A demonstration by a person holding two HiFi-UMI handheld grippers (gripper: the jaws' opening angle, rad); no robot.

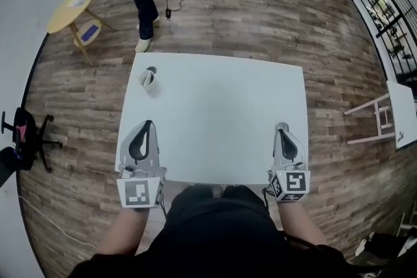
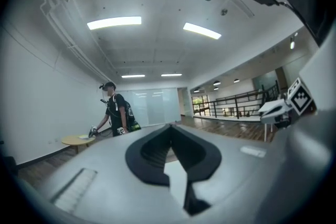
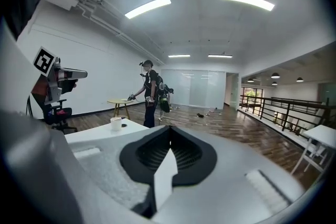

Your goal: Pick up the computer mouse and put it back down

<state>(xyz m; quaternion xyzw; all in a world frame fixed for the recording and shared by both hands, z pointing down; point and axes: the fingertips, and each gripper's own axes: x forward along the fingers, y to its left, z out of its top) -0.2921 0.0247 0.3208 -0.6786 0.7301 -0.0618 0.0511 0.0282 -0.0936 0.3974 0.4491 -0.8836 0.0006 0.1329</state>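
Left claw (image 1: 148, 127) and right claw (image 1: 282, 130), both closed, empty, over white table (image 1: 215, 107).

Bright, even light comes from long ceiling strips (image 2: 114, 22), glaring white. The bench (image 1: 215, 114) is nearly washed out, its shadows faint. Every view bows at its edges, corners dark. Close up, the left gripper (image 2: 170, 126) and right gripper (image 3: 169, 128) blur.

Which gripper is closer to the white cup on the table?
Left. The left gripper is directly below the cup in the head view; the right gripper is far off to the cup's right.
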